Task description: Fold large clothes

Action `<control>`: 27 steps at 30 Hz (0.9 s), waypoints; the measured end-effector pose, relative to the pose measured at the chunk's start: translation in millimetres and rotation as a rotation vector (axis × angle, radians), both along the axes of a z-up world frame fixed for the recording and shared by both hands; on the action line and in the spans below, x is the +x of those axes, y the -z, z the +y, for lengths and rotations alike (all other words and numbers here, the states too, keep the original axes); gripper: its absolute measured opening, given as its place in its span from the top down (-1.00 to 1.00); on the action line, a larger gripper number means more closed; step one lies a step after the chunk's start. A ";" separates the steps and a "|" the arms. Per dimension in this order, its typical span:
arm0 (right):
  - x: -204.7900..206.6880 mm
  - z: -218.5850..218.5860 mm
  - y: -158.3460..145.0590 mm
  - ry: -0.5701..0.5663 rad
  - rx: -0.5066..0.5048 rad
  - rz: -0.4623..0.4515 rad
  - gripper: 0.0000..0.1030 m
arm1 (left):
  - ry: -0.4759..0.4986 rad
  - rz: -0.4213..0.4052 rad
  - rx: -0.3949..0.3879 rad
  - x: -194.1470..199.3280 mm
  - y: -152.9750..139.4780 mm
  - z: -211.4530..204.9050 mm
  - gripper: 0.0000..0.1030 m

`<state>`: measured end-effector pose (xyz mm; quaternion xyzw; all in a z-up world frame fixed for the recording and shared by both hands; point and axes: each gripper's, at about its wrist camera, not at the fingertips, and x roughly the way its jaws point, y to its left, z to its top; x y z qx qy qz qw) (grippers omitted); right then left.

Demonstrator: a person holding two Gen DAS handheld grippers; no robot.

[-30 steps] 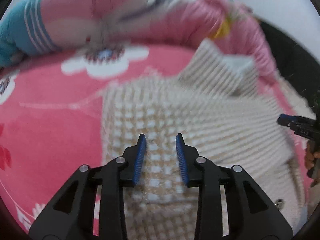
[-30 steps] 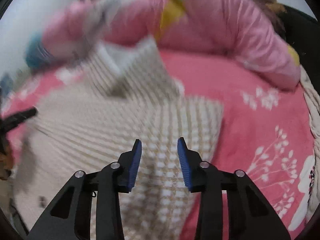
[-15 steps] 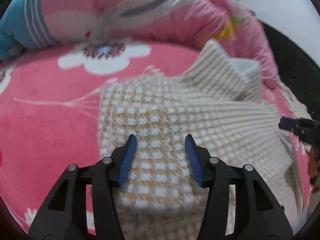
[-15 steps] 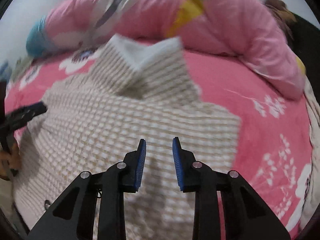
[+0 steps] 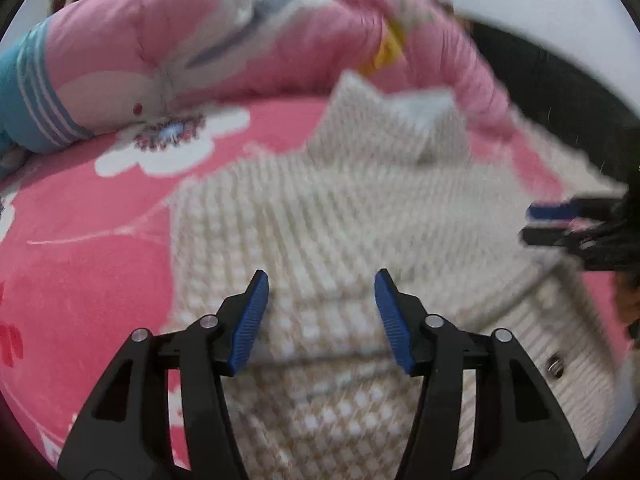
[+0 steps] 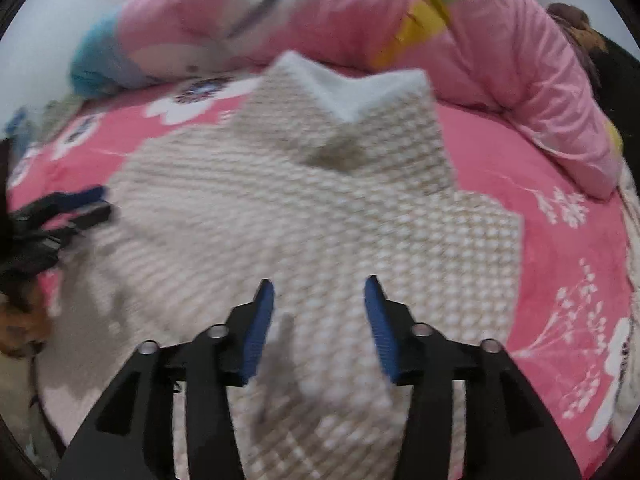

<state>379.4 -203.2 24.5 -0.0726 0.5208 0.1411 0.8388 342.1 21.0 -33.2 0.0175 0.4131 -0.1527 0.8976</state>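
A large beige-and-white checked knit garment (image 5: 320,216) lies spread on a pink floral bed, its white-lined collar pointing away; it also fills the right wrist view (image 6: 304,208). My left gripper (image 5: 319,284) is open and empty just above the garment's near left part. My right gripper (image 6: 319,292) is open and empty above its near right part. Each gripper shows at the edge of the other's view: the right one (image 5: 560,226) and the left one (image 6: 68,210). Both views are blurred.
A rolled pink quilt (image 5: 224,40) with a blue end lies along the back of the bed, also in the right wrist view (image 6: 500,40). Pink floral sheet (image 5: 80,248) borders the garment on both sides (image 6: 568,240). A dark area lies beyond the bed's right edge.
Both grippers have opened wider. The views have pulled back a little from the garment, and the collar now sits further up the frames.
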 end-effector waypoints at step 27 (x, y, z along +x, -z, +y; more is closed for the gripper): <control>-257.4 -18.7 -6.9 0.223 0.075 -0.078 -0.69 | -0.052 0.051 0.039 -215.4 -5.0 -24.2 -0.63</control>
